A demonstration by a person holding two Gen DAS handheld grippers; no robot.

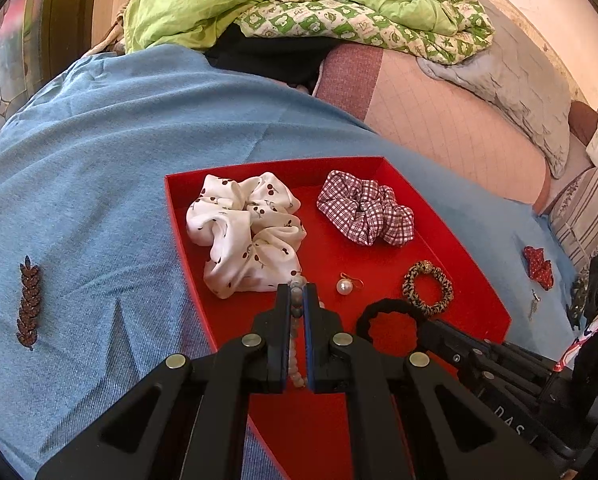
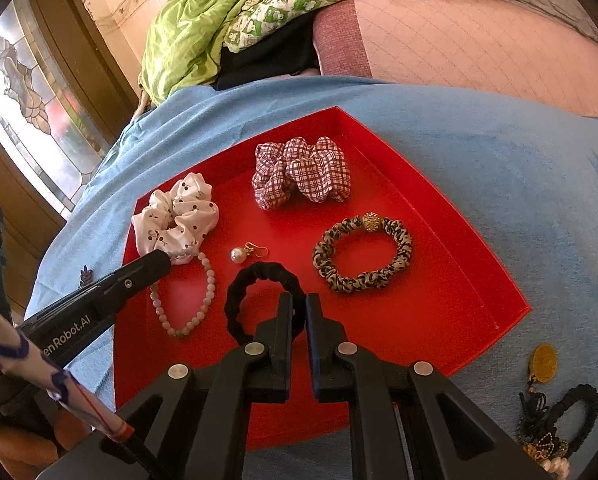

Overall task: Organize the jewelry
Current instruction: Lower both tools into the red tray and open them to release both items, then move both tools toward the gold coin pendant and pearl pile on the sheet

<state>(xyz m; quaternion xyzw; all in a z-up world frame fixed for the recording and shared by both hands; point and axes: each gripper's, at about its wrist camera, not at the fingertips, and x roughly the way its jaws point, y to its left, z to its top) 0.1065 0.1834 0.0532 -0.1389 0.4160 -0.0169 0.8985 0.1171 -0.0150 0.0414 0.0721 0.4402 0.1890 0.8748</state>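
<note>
A red tray [image 1: 439, 216] [image 2: 439, 216] lies on a blue cloth. In it are a white cherry scrunchie [image 1: 243, 232] [image 2: 177, 218], a plaid scrunchie [image 1: 365, 212] [image 2: 301, 174], a pearl earring [image 1: 343, 286] [image 2: 237, 255], a leopard hair tie [image 1: 427, 288] [image 2: 363, 254] and a black hair tie [image 1: 383, 316] [image 2: 243, 300]. My left gripper [image 1: 298, 294] [image 2: 161, 258] is shut on a pale bead bracelet [image 1: 295, 336] [image 2: 203, 296] that rests in the tray. My right gripper [image 2: 297, 304] [image 1: 423, 326] is shut on the black hair tie's rim.
A brown leaf hair clip [image 1: 29, 304] lies on the blue cloth left of the tray. A red dotted bow [image 1: 539, 266] and small metal pieces lie to the right. A gold pendant [image 2: 543, 362] and black and pearl pieces [image 2: 555, 420] lie at lower right. Green bedding [image 1: 299, 0] is piled behind.
</note>
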